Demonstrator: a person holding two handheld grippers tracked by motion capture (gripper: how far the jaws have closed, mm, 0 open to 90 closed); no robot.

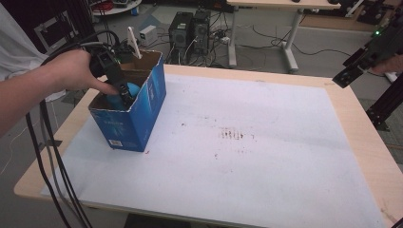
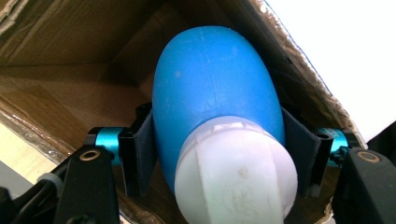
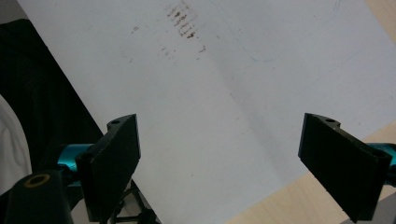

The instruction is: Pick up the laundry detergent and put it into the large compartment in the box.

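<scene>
- Inside the blue cardboard box [image 1: 135, 116], at the near left part of the table [image 1: 354, 128], a blue rubber bulb [image 2: 212, 88] with a white end cap [image 2: 236, 170] is held; in the high view only a patch of its blue [image 1: 124, 90] is seen above the box rim.
- The bulb is clamped by the left hand-held gripper [image 2: 224, 144]: in the left gripper view the two black pads [image 2: 142, 149] are pressed against the bulb's flanks, just above the white cap.
- The brown inner walls of the box are seen around the bulb, and the bulb's rounded end is pointed toward an inner corner.
- In the high view the left hand-held gripper [image 1: 124, 95] is angled down into the open top of the box, gripped by the person's left hand [image 1: 71, 71], with black cables [image 1: 47, 152] trailing off the table's left edge.
- The box is stood on a white sheet [image 1: 247, 156] that covers most of the table; a cluster of brown marks [image 1: 233, 134] is seen near the sheet's middle.
- The right hand-held gripper [image 1: 349, 73] is held at the table's far right edge, well apart from the box.
- In the right gripper view its jaws are spread wide with nothing between them, above the white sheet [image 3: 210, 93].
</scene>
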